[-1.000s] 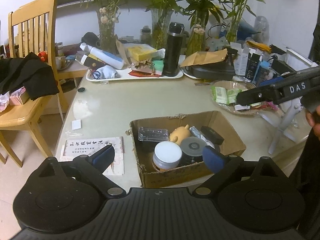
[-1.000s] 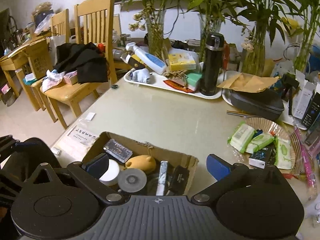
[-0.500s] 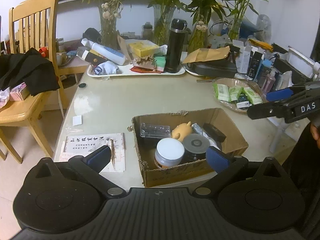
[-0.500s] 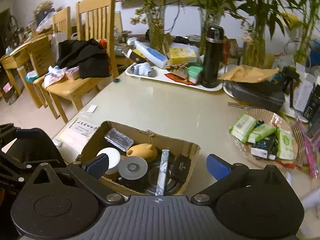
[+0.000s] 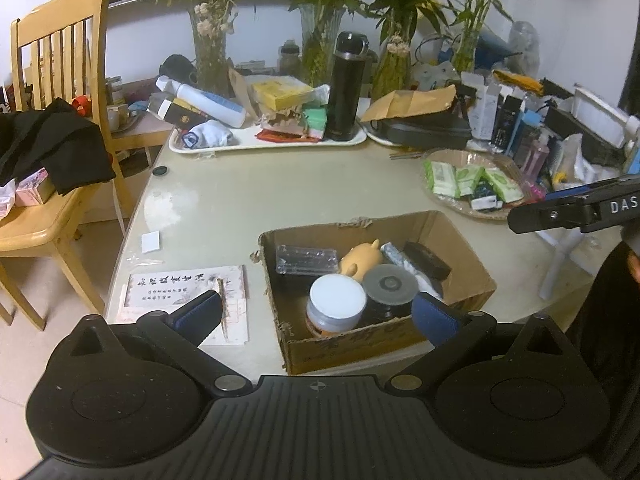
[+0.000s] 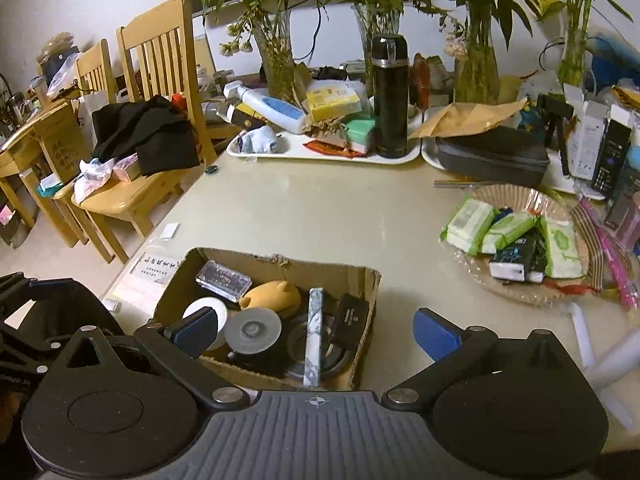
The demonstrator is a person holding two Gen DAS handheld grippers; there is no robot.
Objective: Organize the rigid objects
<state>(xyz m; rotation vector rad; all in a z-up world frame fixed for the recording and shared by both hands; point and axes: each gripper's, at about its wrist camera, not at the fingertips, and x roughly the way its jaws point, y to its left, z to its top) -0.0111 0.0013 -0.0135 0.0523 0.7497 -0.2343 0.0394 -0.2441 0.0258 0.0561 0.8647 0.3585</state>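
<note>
A torn brown cardboard box (image 5: 376,280) sits near the front edge of the pale glass-topped worktop (image 5: 280,196), and it already holds a fair haul: a white-lidded round jar (image 5: 337,306), a grey disc-topped tin (image 5: 390,286), a yellow rubber animal toy (image 5: 362,258), a clear flat plastic case (image 5: 306,258), a slim marbled white bar (image 6: 314,336) and a black oblong case (image 6: 350,320). I would judge the gathering well underway, perhaps close to finished. Both tools hover empty by the box: the left hand-held gripper (image 5: 316,316) has just spread its jaws wide with nothing between them, and the right hand-held gripper (image 6: 316,330) stands equally wide. Plenty of clutter remains on the white tray (image 5: 240,145) beyond, so more may follow.
</note>
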